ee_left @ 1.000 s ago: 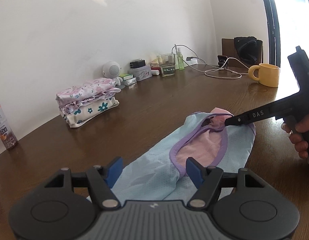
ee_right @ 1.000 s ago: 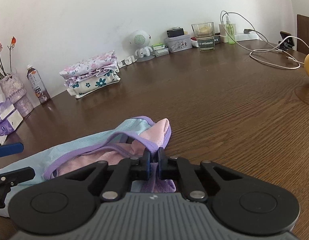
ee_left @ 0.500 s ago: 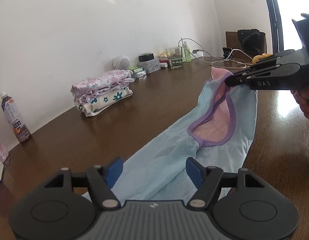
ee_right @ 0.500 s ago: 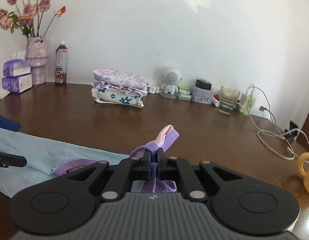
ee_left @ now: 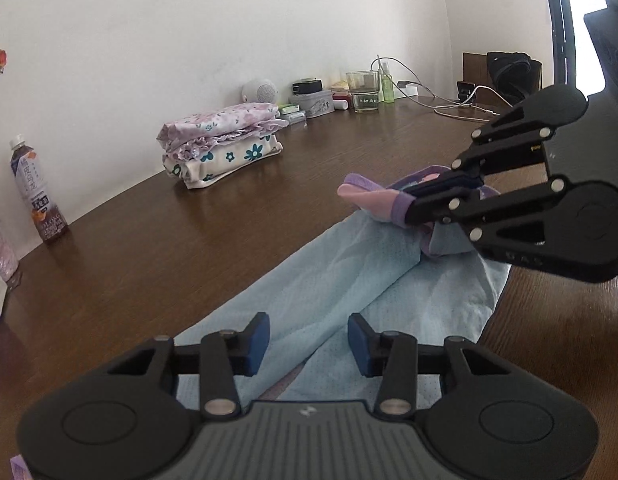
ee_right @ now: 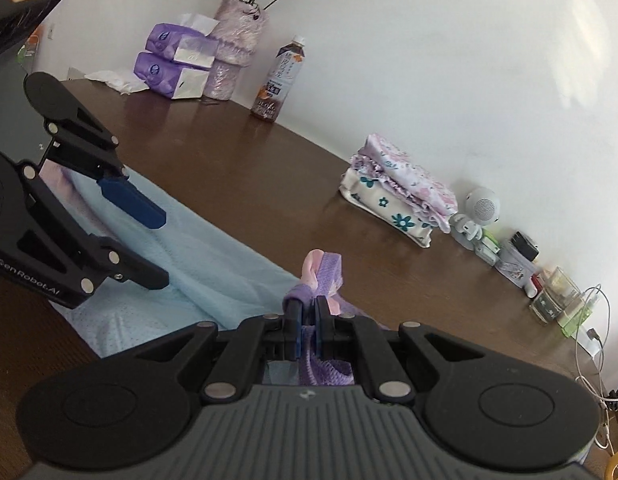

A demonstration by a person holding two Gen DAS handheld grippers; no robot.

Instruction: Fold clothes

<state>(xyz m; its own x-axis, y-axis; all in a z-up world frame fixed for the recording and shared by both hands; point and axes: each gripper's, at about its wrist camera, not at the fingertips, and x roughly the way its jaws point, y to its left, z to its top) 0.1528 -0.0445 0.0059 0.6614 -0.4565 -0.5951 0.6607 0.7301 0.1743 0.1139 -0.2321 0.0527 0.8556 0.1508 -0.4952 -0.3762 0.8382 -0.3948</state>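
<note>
A light blue mesh garment with a purple-trimmed pink lining (ee_left: 349,280) lies stretched along a dark brown wooden table (ee_left: 189,220), well in front of a folded stack of floral clothes (ee_left: 221,140) by the white wall. The right gripper (ee_right: 306,312) has its jaws pressed together, pinching the garment's purple-edged collar. Half a second ago it held that end raised high and far from the left gripper; now it has carried the collar back over the blue body, folding the garment on itself, and the collar hangs just above the cloth. The left gripper (ee_left: 308,338) hovers over the near end of the garment, jaws spread as before, gripping nothing. A brown tea bottle (ee_left: 37,196) stands left of the folded stack, and a clear glass (ee_left: 363,90) to its right
</note>
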